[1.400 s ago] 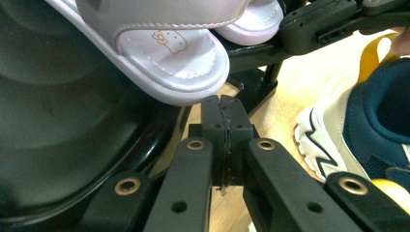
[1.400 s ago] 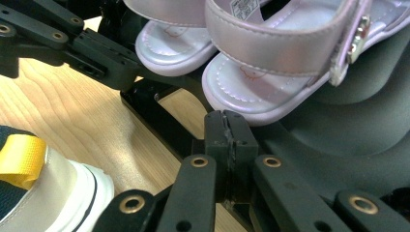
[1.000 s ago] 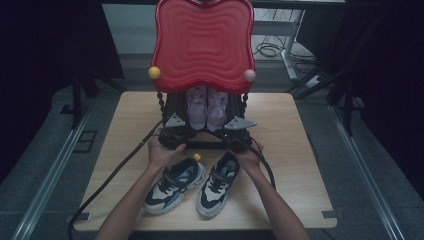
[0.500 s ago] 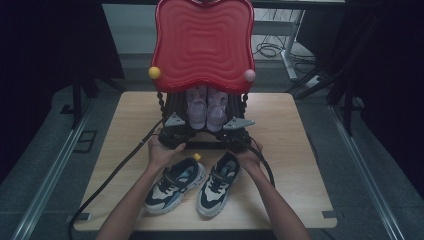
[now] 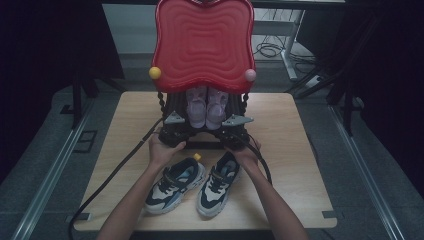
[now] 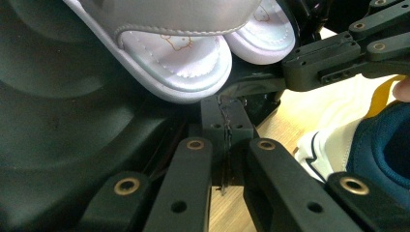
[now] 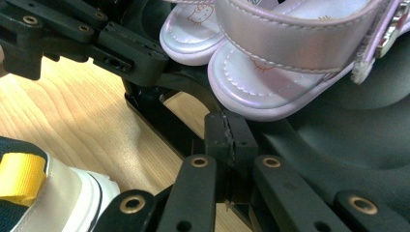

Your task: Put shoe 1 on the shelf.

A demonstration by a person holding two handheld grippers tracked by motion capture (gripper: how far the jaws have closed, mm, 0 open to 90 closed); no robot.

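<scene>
L claw (image 6: pixel 225 128): jaws pressed together, empty.
R claw (image 7: pixel 231 133): same, empty.
Sandals (image 5: pixel 206 106): on rack shelf.
Tip: open wide, approach level, grip one sole edge.

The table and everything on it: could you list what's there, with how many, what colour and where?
table: one, light wood, centre of the high view.
shoe rack: one, red wavy top with black lower shelf, at the table's far edge.
knobs: two, one yellow and one pink, at the red top's lower corners.
sandals: two, pale purple, side by side on the black shelf.
sneakers: two, navy and white with yellow tabs, on the table near the person.
left claw: one, black, shut, by the rack's base.
right claw: one, black, shut, by the rack's base.
</scene>
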